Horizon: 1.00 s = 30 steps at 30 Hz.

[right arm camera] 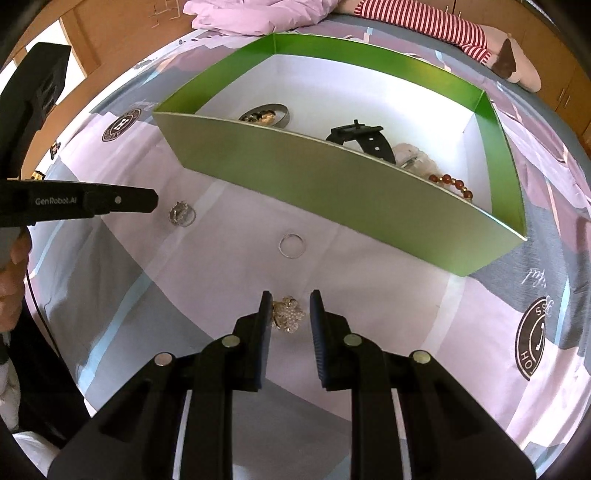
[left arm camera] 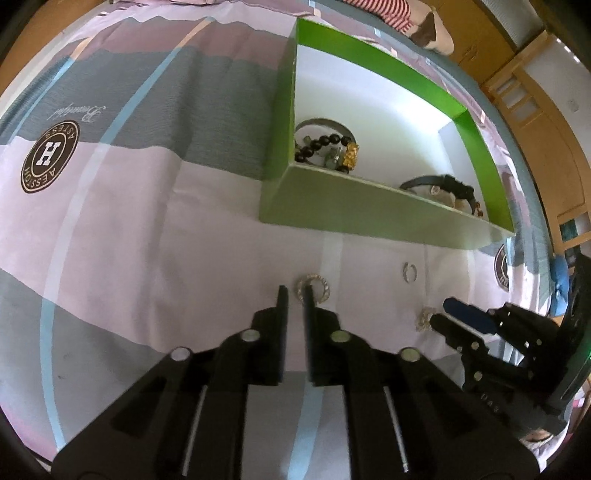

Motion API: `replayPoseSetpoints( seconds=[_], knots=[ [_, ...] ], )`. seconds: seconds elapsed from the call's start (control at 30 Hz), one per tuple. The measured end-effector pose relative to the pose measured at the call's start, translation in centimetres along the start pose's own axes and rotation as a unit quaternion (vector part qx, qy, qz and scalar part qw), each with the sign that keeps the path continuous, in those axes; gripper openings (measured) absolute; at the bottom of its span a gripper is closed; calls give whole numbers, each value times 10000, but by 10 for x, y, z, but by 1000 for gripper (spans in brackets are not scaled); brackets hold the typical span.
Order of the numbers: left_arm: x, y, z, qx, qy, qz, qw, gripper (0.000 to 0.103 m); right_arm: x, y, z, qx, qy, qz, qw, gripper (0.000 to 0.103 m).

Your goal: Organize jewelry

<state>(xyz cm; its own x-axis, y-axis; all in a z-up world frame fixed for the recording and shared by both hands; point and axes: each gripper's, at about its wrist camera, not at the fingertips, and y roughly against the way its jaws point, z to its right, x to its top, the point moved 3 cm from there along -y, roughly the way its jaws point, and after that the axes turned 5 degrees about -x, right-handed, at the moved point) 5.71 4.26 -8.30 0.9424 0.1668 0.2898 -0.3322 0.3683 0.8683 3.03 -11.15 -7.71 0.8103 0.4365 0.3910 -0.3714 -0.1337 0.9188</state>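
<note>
Green card forms the walls of the box (right arm camera: 332, 192), white inside, which sits on a bedsheet (left arm camera: 147, 221) patterned in pink, grey and pale blue with round brown logos. Inside the box lie a metal dish (right arm camera: 275, 110) with small pieces in it, a black bead bracelet (left arm camera: 325, 142) with a gold charm, a black watch (right arm camera: 364, 138), some pale pieces beside the watch that are too blurred to name, and a red bead bracelet (right arm camera: 452, 182) near the right wall.

Three pieces lie on the sheet in front of the box. A sparkly ring (left arm camera: 313, 288) sits at the tips of the left gripper (left arm camera: 295, 299); its fingers are nearly closed with a narrow gap, and the right one overlaps the ring's edge, but whether they grip it cannot be told. A plain ring (right arm camera: 291, 245) lies alone between the two grippers, just before the box's front wall. A pearl brooch (right arm camera: 290, 314) shaped like a flower lies between the fingers of the right gripper (right arm camera: 290, 306), which stand apart; the left finger is at the brooch's edge and the right finger is clear of it.

A hand (right arm camera: 13, 266) holds the left gripper's handle at the left edge of the right wrist view. A striped soft toy (right arm camera: 461, 26) lies beyond the box.
</note>
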Motion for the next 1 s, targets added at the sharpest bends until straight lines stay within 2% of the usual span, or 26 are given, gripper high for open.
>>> replayPoseSetpoints(
  seconds=[0.07, 0.17, 0.3, 0.33, 0.4, 0.43, 0.5, 0.7, 0.8, 0.9, 0.93, 0.97, 1.0],
  knots=[
    [1, -2, 6, -81, -72, 60, 9999, 36, -2, 0, 4, 16, -59, -39, 10000, 26],
    [2, -8, 19, -159, -209, 95, 9996, 38, -3, -4, 6, -1, -131, -114, 9998, 28],
    [0, -23, 23, 128, -344, -20, 9993, 36, -5, -5, 3, 20, -85, -146, 9999, 28],
    [-1, -28, 21, 154, -323, -74, 9993, 34, -5, -6, 2, 17, -64, -165, 9998, 28],
    [0, -31, 19, 234, -300, -72, 9992, 22, -7, -8, 1, 1, -26, -201, 9998, 28],
    [0, -30, 18, 269, -303, -60, 9992, 21, -8, -8, 1, 11, -8, -220, 9998, 28],
    [1, -25, 17, 111, -231, -63, 9997, 21, -8, -7, 0, 18, 9, -215, 9998, 28],
    [2, -3, 16, -44, -176, 95, 9998, 21, -7, -5, 2, 51, -30, -176, 9998, 30],
    [2, 4, 10, 41, -126, 153, 9998, 21, -8, -8, -2, 12, 85, -216, 9997, 35],
    [1, 3, 8, 122, -139, 115, 9998, 20, -11, -13, -7, -139, 256, -252, 9993, 35],
    [0, 1, 9, 134, -152, 92, 9998, 21, -11, -13, -9, -174, 314, -234, 9991, 34],
    [0, 0, 10, 144, -174, 76, 9997, 21, -11, -13, -10, -152, 343, -232, 9990, 25],
    [-1, -2, 11, 156, -198, 68, 9997, 21, -11, -12, -11, -100, 344, -236, 9991, 22]
  ],
)
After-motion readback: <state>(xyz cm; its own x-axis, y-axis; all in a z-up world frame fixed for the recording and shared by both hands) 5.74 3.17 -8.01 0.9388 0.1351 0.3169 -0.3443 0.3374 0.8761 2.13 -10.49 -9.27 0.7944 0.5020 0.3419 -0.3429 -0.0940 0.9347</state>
